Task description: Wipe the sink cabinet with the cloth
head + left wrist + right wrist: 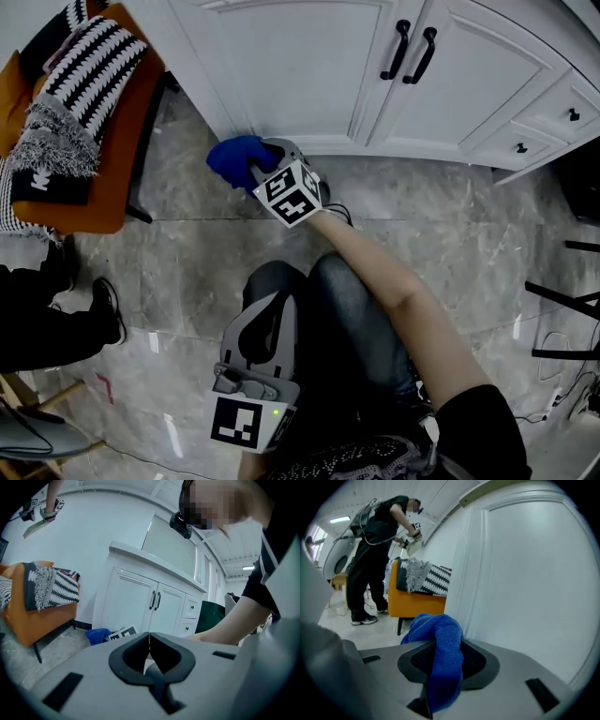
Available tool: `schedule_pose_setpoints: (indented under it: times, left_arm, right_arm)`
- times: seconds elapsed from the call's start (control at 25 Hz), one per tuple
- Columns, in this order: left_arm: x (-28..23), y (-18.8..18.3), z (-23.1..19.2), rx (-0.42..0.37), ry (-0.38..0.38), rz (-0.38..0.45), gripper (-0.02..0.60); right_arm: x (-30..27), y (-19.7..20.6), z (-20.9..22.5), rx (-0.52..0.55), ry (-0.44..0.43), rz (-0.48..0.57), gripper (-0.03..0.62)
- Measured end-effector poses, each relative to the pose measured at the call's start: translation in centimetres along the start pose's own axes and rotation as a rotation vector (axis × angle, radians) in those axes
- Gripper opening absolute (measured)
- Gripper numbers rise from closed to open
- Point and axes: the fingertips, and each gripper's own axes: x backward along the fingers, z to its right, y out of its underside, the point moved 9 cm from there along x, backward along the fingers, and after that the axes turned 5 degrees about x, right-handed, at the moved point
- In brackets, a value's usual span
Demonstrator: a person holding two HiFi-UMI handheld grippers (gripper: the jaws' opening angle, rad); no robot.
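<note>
Grey marble floor (pixel 450 244) at white panelled sink cabinet (pixel 309 66) base. Right gripper (pixel 255 167) jaws pinch bunched blue terry cloth (pixel 440 639) just beside cabinet's lower corner; left gripper (pixel 149 641) jaws pressed together, empty

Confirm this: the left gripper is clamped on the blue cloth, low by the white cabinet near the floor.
Wrong gripper: the right gripper is clamped on the blue cloth, per the right gripper view; the left gripper is shut, empty. The cloth is low by the white cabinet.
</note>
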Motion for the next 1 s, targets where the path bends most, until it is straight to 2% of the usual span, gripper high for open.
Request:
schedule_pose_setpoints:
  times: [0.2, 0.36, 0.52, 0.64, 0.76, 0.88, 1.0]
  left_arm:
    - [0.5, 0.2, -0.4, 0.012, -0.006, -0.020, 0.005]
    - [-0.7, 0.2, 0.1, 0.011, 0.046, -0.015, 0.005]
    - [-2.1, 0.4, 0.6, 0.011, 0.100, -0.021, 0.005]
    - [-3.4, -0.2, 0.7, 0.000, 0.131, -0.031, 0.005]
    - [-4.1, -0.8, 1.4, -0.013, 0.135, -0.029, 0.005]
    - [-4.5, -0.8, 2.5, -0.019, 0.147, -0.025, 0.005]
    - [-4.9, -0.7, 3.5, -0.029, 0.172, -0.028, 0.005]
  right_arm:
    - [-0.9, 0.9, 1.9, -0.058, 0.114, -0.051, 0.130]
    - [0.5, 2.1, 3.9, -0.116, 0.180, -0.066, 0.130]
    - [3.5, 4.0, 6.5, -0.121, 0.255, -0.072, 0.130]
    - [5.5, 6.0, 8.4, -0.190, 0.320, -0.069, 0.130]
    - [7.2, 6.6, 9.0, -0.219, 0.328, -0.076, 0.130]
    - [9.3, 7.0, 9.8, -0.185, 0.322, -0.097, 0.130]
    - [11.6, 7.1, 10.8, -0.235, 0.294, -0.040, 0.130]
